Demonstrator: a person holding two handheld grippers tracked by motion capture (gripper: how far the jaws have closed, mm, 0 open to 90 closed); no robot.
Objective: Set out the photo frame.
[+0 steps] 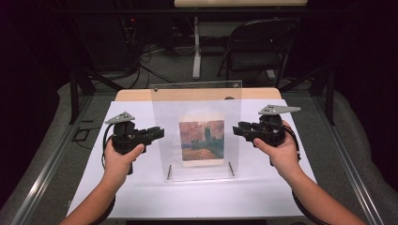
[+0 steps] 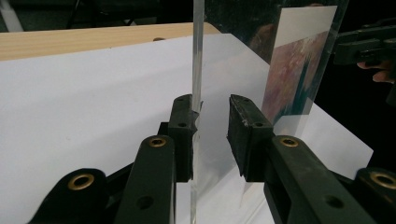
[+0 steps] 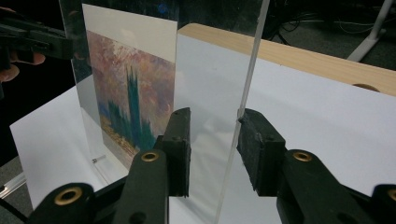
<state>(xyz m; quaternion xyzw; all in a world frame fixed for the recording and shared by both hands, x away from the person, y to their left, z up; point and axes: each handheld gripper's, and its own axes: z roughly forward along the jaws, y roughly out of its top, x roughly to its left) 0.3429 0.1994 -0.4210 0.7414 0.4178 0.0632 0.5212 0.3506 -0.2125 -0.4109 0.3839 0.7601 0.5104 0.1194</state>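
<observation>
Nearest, on the white surface (image 1: 141,192), two thin metal pegs (image 1: 169,172) are seen to carry the clear acrylic frame (image 1: 206,101), which stands upright at the centre with the painted card (image 1: 202,140) inside it; the left fingers (image 2: 182,126) are set at its 9 o'clock edge and the right fingers (image 3: 261,144) at its 3 o'clock edge. Each pair is partly open and straddles the panel edge. One pad lies against the pane, a gap is left at the other, and nothing is clamped yet. If one pair is closed ahead of the other, the frame could be pushed over on its pegs, or twisted; a shallow bite on smooth acrylic could let it slip when lifted; an uneven lift could let the card slide out. Beyond, at 12 o'clock, the wooden strip (image 1: 136,95) and a chair (image 1: 258,42) are well apart from it.
</observation>
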